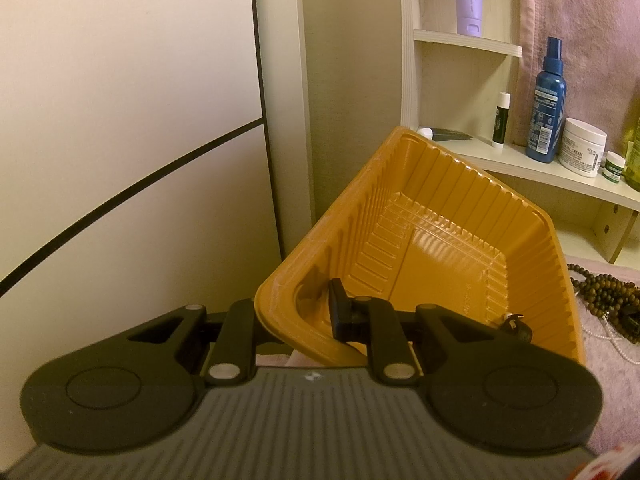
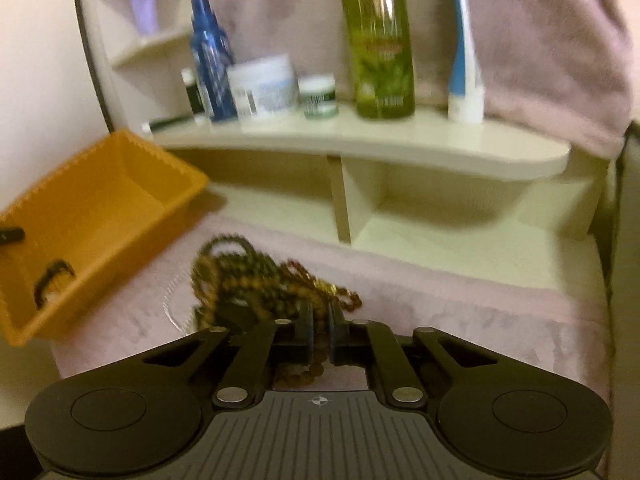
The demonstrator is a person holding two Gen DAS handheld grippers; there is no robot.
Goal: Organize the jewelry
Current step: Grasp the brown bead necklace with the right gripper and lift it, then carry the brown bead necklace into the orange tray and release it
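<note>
So the left hand-held gripper point(image 1: 294, 316) is clamped on the near corner wall of the orange tray point(image 1: 440, 208), one finger outside the rim and one inside, and the tray sits tilted up off the pink towel point(image 1: 616, 380). A small dark piece of jewelry point(image 1: 516, 326) lies inside the tray by its right wall; in the right wrist view it looks like a dark beaded bracelet point(image 2: 52, 284), though that frame is blurry.

The right hand-held gripper point(image 2: 320, 336) has its fingers nearly together on a strand from the pile of brown bead necklaces point(image 2: 256, 276), which lies on the towel just right of the tray. A thin pearl strand point(image 2: 172, 300) peeks out of the pile's left side.

Behind it all is a cream shelf point(image 2: 360, 140) carrying a blue spray bottle point(image 2: 212, 64), a white cream jar point(image 2: 264, 86), a green bottle point(image 2: 378, 40) and a blue-and-white tube point(image 2: 464, 60).
</note>
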